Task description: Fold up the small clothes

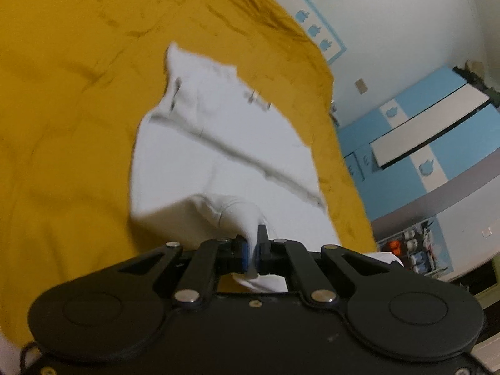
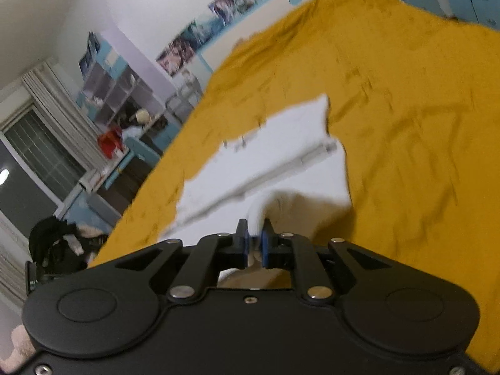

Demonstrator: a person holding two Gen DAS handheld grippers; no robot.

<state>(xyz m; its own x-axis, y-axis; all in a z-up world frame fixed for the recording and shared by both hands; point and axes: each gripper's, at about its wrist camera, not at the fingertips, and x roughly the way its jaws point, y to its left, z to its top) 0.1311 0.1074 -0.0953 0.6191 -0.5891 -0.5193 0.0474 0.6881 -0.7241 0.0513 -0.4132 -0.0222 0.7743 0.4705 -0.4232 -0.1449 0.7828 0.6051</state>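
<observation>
We see a white garment point(image 1: 218, 143) lying on a mustard bedspread point(image 1: 68, 125), and we hold its near edge with both tools. In the left wrist view, the left gripper point(image 1: 252, 250) sits at the bottom centre of the frame, its blue pads point(image 1: 245, 254) pressed together on a bunched fold of the white cloth, which rises in a small peak just above them. The rest of the garment spreads up the middle of the frame, with a grey seam line running diagonally across it. Only this view shows the blue and white wardrobe point(image 1: 437, 137) at the right edge and a low shelf point(image 1: 412, 250) of small items at lower right.

In the right wrist view, the right gripper point(image 2: 255, 243) is likewise at bottom centre, pinching a tuck of the same garment point(image 2: 268, 162) between its pads. Only this view shows the window with curtains point(image 2: 40, 143) at the left, a cubby shelf point(image 2: 109, 93) at upper left, posters point(image 2: 206, 28) on the wall, and dark clothing point(image 2: 53, 243) heaped at lower left. Both views are blurred.
</observation>
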